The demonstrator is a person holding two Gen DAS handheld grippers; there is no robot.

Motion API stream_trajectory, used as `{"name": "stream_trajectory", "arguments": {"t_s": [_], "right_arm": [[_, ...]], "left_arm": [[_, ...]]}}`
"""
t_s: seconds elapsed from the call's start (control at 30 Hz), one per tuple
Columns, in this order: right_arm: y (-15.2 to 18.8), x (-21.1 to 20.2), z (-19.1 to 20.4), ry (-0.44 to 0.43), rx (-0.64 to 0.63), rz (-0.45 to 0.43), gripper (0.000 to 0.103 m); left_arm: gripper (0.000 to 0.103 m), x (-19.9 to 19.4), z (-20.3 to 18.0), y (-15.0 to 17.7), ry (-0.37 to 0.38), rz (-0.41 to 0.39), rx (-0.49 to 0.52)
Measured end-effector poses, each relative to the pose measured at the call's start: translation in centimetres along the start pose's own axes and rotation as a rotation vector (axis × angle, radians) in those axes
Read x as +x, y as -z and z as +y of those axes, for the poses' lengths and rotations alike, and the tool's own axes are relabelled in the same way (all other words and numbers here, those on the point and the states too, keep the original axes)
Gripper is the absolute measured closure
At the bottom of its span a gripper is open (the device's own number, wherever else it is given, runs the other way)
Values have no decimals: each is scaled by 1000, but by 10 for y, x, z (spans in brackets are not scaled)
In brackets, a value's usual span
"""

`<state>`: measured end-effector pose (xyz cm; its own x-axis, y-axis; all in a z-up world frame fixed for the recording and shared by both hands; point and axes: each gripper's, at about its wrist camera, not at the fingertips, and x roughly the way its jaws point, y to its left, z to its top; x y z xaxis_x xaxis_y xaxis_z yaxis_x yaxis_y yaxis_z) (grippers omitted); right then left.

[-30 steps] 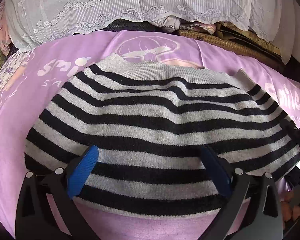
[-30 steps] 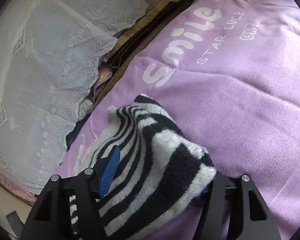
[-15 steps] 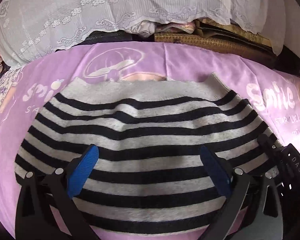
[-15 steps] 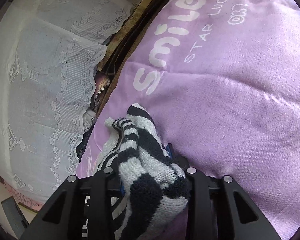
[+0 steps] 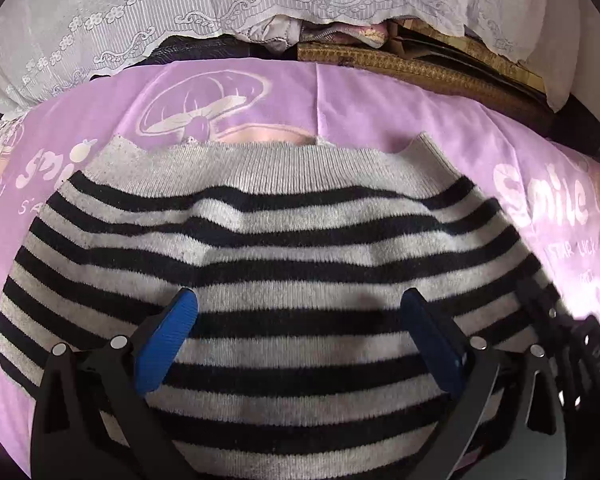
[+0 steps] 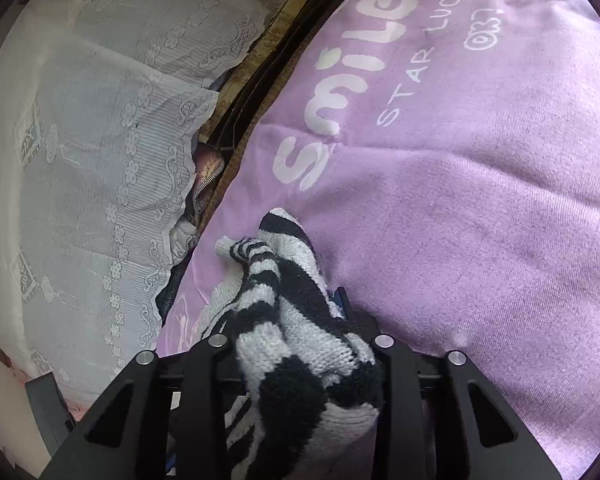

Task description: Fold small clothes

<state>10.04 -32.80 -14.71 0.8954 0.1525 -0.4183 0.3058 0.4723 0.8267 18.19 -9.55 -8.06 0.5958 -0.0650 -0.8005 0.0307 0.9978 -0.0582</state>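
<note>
**K:** Two grippers up. Right gripper [image 6: 300, 320]: jaws clamped on a bunched fold of the striped sweater [image 6: 296, 320], black-and-grey knit wadded between the fingers and spilling over the frame toward the camera.

**M:** Pads visible?

**K:** Only a sliver of blue pad [image 6: 340, 300] on the right side, rest buried in knit. Grip is at the sweater's right edge; the free end trails forward onto the purple blanket [image 6: 480, 220].

**M:** Left?

**K:** Left gripper [image 5: 300, 334] spread wide, holding nothing. Blue pads [image 5: 166, 344] stand apart above the sweater [image 5: 280, 248]; contact unclear.

**M:** Sweater layout?

**K:** Spread flat on the blanket [image 5: 292, 92], stripes running across the left view, plain grey ribbed band at the far edge. Right gripper's black frame [image 5: 580, 360] shows at its right side.

**M:** Beyond it?

**K:** Blanket print: mushroom graphic [image 5: 204, 108], "smile" lettering [image 5: 548, 196]. Then a woven mat [image 5: 412, 68] and white lace cloth [image 5: 220, 0] draped at the back.
</note>
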Motion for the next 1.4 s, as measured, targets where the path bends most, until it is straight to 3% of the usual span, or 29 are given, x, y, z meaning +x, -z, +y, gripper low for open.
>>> {"name": "stream_trajectory", "arguments": {"t_s": [0.1, 0.17, 0.3, 0.47, 0.67, 0.83, 0.93, 1.13, 1.4], "right_arm": [[0, -4, -1, -56, 39, -10, 74], [1, -7, 3, -86, 28, -20, 75], [6, -16, 29, -136, -98, -41, 76], [18, -27, 60, -152, -256, -60, 76], [34, -33, 84, -170, -377, -36, 76], [51, -39, 105, -173, -504, -39, 76], [60, -41, 115, -180, -553, -20, 76], [80, -47, 135, -200, -649, 12, 76], [109, -52, 162, -211, -743, 10, 76]], "left_arm": [[5, 2, -4, -19, 34, 1, -43], [5, 7, -16, -24, 33, -1, -12], [5, 26, -23, -15, 19, 14, 39], [5, 19, -1, -24, 66, -2, -6], [5, 25, 33, -41, 43, 0, -75], [5, 37, 42, -46, 34, 29, -63], [5, 36, 49, -49, 62, 30, -83], [5, 12, 55, -56, 78, -53, -57], [5, -18, 71, -64, 32, -167, -1]]}}
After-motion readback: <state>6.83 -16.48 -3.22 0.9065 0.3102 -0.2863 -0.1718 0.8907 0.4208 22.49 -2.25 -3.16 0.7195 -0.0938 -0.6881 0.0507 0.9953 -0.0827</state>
